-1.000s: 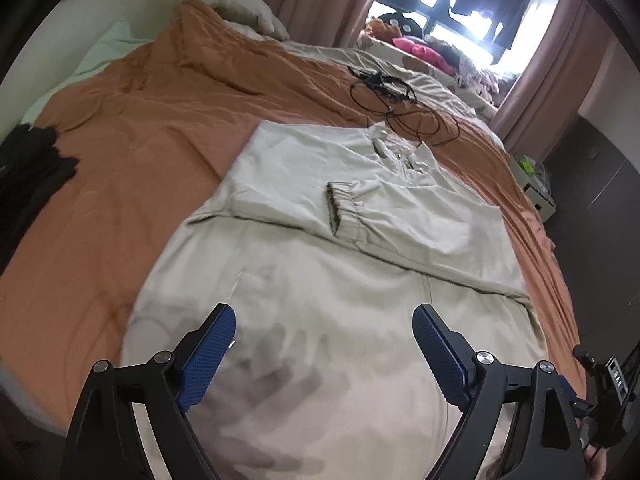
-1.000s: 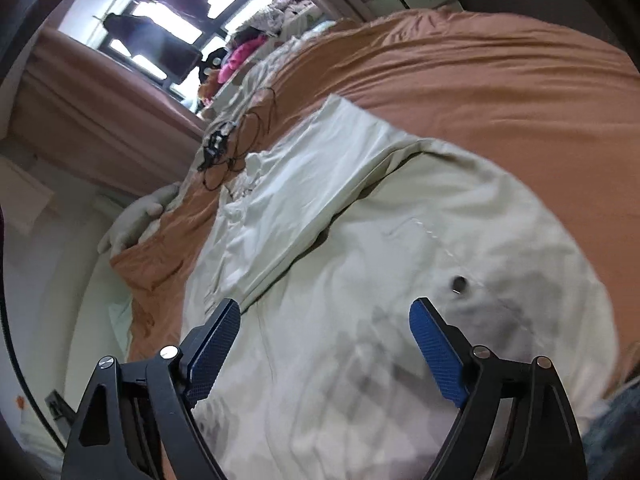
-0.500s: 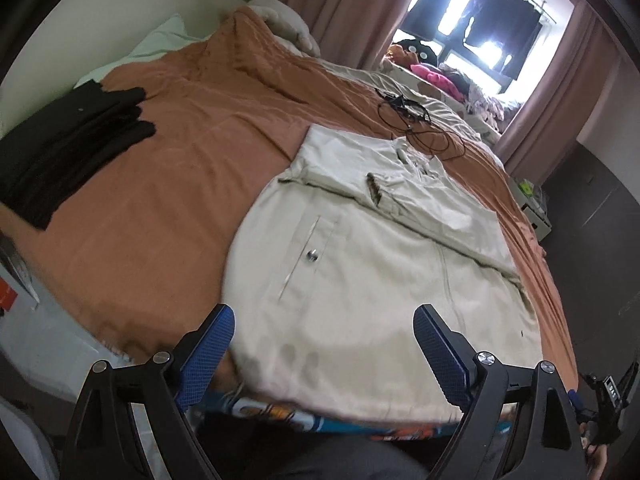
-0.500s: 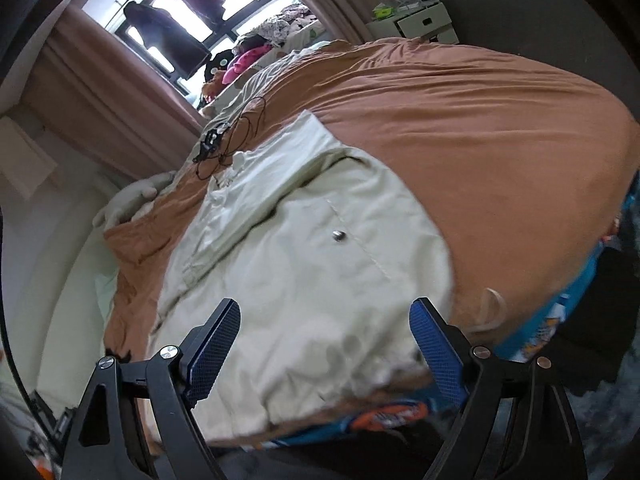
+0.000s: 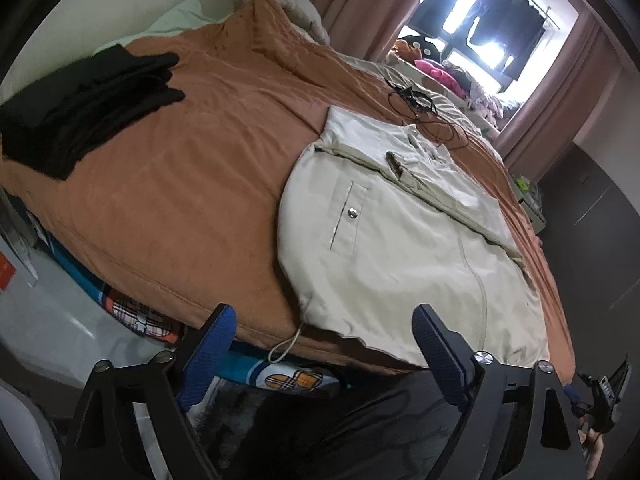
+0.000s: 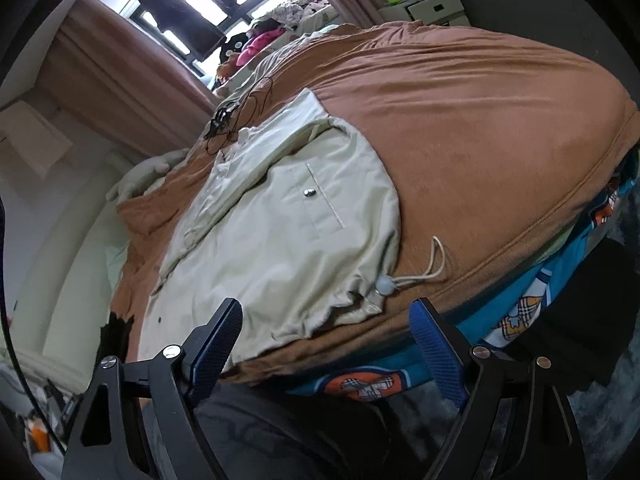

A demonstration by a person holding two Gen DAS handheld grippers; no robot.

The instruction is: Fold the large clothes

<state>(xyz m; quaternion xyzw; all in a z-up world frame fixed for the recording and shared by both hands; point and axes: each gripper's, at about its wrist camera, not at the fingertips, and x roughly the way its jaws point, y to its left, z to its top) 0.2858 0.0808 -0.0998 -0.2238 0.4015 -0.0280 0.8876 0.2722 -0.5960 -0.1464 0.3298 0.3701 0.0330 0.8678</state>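
Observation:
A beige jacket (image 5: 400, 240) lies flat on the orange bedspread (image 5: 180, 184), its sleeves folded across the chest and its hem at the bed's near edge. A hem drawstring (image 5: 286, 346) hangs over the edge. My left gripper (image 5: 322, 354) is open and empty, held off the bed below the hem. The jacket also shows in the right wrist view (image 6: 280, 240), with a drawstring and toggle (image 6: 416, 272) at its corner. My right gripper (image 6: 326, 348) is open and empty, just below the hem.
A stack of black folded clothes (image 5: 80, 104) lies at the bed's left. A black cable (image 5: 424, 112) lies beyond the jacket's collar. A white cabinet (image 6: 436, 8) stands past the bed. A patterned blue sheet (image 6: 520, 312) shows under the bedspread.
Both grippers have pulled back from over the jacket to beyond the bed's near edge. The jacket lies still and both stay open.

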